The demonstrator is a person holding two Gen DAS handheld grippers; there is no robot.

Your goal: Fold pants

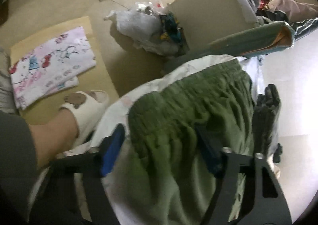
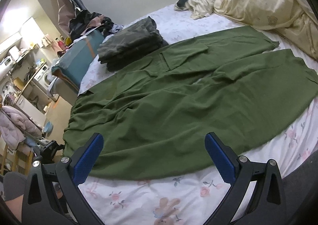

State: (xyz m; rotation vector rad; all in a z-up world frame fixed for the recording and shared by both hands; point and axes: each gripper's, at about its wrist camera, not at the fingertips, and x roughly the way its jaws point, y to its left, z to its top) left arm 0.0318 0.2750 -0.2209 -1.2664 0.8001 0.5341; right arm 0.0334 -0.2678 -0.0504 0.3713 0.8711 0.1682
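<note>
A: Blue pads of the left claw point(image 1: 159, 145) straddle the gathered waistband of the pants point(image 2: 178, 93) at the bed's point(image 2: 139, 201) near-left corner. The jaws stand about half open; it's too blurred to tell whether they pinch the cloth.

B: And the right claw point(image 2: 154, 157)?

A: Wide open and empty, hovering over the hem side near the front edge. The pants lie spread flat, legs running toward the far edge.

B: So the first fold probably hasn't begun. Likely both must grip the near side, then carry it across.
</note>
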